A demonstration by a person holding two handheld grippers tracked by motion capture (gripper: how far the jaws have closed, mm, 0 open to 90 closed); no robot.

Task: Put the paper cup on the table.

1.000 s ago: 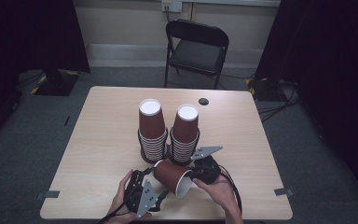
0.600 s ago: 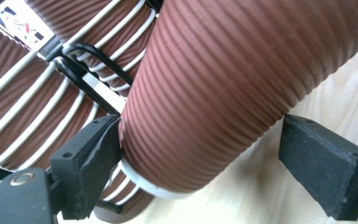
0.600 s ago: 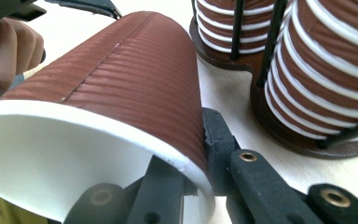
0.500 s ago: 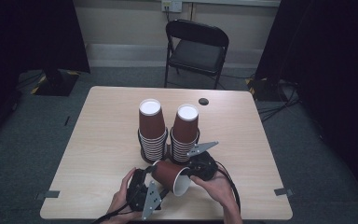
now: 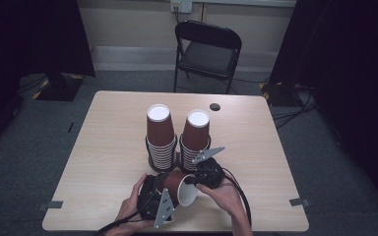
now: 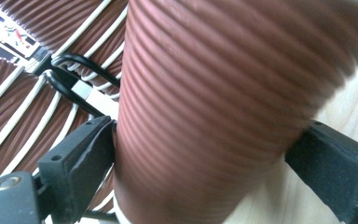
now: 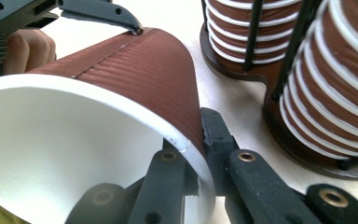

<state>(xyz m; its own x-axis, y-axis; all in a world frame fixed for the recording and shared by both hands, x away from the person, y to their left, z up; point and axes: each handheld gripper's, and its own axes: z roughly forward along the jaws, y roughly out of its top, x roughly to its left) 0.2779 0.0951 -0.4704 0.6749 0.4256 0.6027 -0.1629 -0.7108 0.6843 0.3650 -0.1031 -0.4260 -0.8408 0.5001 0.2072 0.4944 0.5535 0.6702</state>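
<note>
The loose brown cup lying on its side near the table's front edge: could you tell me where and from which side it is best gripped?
Grip the loose cup at its rim, one finger inside the white mouth and one outside, coming from the open end on the right. It lies tilted with its mouth facing the right gripper, which pinches the wall that way; the ribbed body is wide and tapering, and the left gripper just opened around it.

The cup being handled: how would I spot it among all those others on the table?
Start at the wooden table and find the two cup stacks standing in holders at its middle. Just nearer the person, one brown cup lies on its side between the two hands. It alone is tipped over, its white inside showing, its rim pinched by the right gripper.
</note>
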